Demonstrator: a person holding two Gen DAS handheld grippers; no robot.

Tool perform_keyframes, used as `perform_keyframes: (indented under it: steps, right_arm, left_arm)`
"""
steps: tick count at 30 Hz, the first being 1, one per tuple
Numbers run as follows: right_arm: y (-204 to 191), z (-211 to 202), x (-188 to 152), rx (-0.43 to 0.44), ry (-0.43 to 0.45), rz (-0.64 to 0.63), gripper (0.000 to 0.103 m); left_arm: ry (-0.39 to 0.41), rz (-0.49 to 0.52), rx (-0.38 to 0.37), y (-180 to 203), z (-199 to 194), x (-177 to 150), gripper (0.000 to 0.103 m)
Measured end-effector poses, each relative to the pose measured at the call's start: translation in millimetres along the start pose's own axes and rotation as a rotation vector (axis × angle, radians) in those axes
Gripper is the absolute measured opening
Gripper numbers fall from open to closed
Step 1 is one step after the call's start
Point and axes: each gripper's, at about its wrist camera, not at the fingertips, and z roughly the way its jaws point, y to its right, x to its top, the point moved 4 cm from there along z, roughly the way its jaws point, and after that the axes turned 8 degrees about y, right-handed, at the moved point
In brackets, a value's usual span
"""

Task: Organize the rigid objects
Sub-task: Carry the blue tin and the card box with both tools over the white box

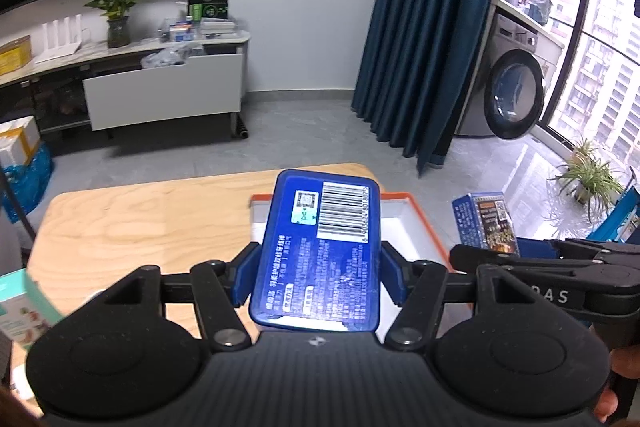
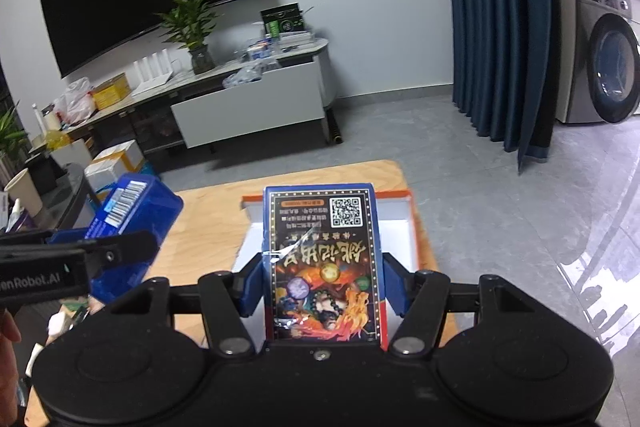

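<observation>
**Both grippers loaded above the tray: placement to be made one item at a time**

Nearest the left wrist camera, the left gripper [image 1: 318, 269] is clamped on the blue plastic case [image 1: 318, 255], its blue pads pressing the case's two long sides about midway along. The case lies flat, barcode face up, and is held in the air in front of the tray. The grip appears square and secure.

Nearest the right wrist camera, the right gripper [image 2: 320, 289] is clamped on the printed card box [image 2: 325, 263], again on the long sides, picture face up. Loose transparent wrap shows on the box face; the pads may slide on it, so the squeeze should be kept firm until the box is seated.

The two loads are side by side and close, with the case to the left of the box. Judgement: lowering both together risks a collision between the grippers, so one should be placed first while the other waits clear.

Beyond the loads sits the orange-rimmed tray [image 1: 424, 223], white inside, on the far right part of the wooden counter [image 1: 132, 223]. Its visible floor looks bare, though the held items hide much of it.

Recommendation: bring each item down level, long side parallel to a tray wall, tuck it against a corner, and release only once it rests on the tray floor. Leave room beside the first for the second.
</observation>
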Motion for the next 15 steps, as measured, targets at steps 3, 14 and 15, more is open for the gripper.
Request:
perform_keyframes:
  steps: [3,14,15]
  right_arm:
    - [11,5,2,-0.010,0.000,0.019,0.071]
    - [23,45,1,-0.029,-0.041,0.049,0.071]
    - [23,49,0,-0.029,-0.048,0.051,0.071]
  left_arm:
    - [-0.007,0.011,-0.003,6,7,-1,0.063]
    - [-0.031,0.010,0.009,1,26,1,0.063]
    - [-0.032,0.010,0.009,0,27,2,0.063]
